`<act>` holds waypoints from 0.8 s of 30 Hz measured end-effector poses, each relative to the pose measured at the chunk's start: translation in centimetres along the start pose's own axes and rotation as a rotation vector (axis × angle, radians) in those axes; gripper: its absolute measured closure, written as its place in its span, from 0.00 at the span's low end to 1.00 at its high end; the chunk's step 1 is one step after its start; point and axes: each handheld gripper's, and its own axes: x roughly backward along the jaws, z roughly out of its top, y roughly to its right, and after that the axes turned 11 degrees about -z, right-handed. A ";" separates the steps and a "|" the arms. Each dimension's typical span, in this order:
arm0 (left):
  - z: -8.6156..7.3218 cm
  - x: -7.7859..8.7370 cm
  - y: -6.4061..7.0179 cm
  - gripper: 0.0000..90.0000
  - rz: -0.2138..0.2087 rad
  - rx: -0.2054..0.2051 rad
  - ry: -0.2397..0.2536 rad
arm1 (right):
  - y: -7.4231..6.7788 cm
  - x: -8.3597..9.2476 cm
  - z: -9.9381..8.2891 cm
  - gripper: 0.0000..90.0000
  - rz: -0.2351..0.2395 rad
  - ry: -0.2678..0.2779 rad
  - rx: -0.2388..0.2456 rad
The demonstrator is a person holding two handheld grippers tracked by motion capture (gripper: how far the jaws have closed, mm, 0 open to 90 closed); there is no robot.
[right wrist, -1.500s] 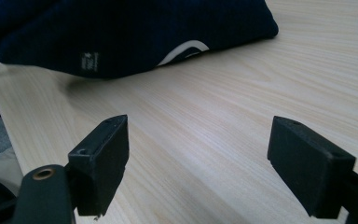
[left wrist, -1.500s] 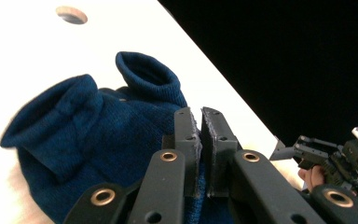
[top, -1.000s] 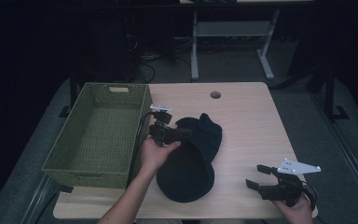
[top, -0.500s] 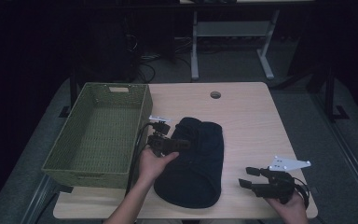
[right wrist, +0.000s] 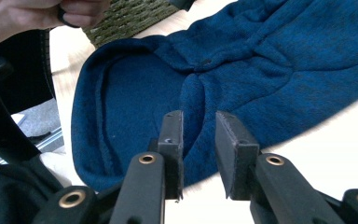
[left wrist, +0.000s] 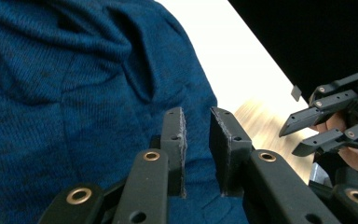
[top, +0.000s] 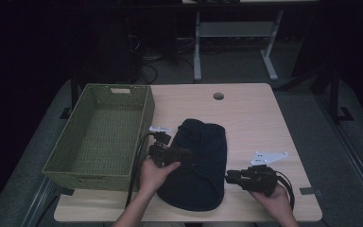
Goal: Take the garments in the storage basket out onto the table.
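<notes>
The pale wooden table [top: 255, 113] carries everything; left of the left hand-held gripper [top: 182, 154] stands an empty green woven rectangular basket [top: 105, 130]; the dark blue knitted, rumpled garment [top: 199, 165] lies between both; the right hand-held gripper [top: 231, 176], jaws just narrowed, grips nothing, like the left.

Blue knit garment [top: 196, 165] (rumpled), tabletop

One dark blue knit garment [top: 196, 165], near centre of the table [top: 250, 113].
One green woven basket [top: 101, 135], left side.
One table; one round hole [top: 218, 96] in it, far edge.
Two hand-held grippers: left gripper [top: 182, 154] at the garment's left edge, right gripper [top: 231, 176] near right.
Two hands, one per gripper.
One white desk frame [top: 231, 35] on the floor, far back.
</notes>
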 end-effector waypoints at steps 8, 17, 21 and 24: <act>-0.7 -0.1 -0.3 0.84 0.008 0.008 -0.004 | -0.1 -1.9 0.5 0.87 0.025 -0.031 -0.020; -1.5 -0.5 -0.9 0.85 0.017 0.024 -0.025 | -0.2 -4.8 0.6 0.92 0.028 -0.134 -0.013; -1.8 -0.7 -0.9 0.86 0.028 0.025 -0.037 | -0.2 -5.5 0.5 0.92 0.025 -0.170 -0.012; -1.9 -0.9 -1.1 0.85 0.025 0.032 -0.042 | 0.2 -5.5 0.5 0.92 0.036 -0.183 -0.032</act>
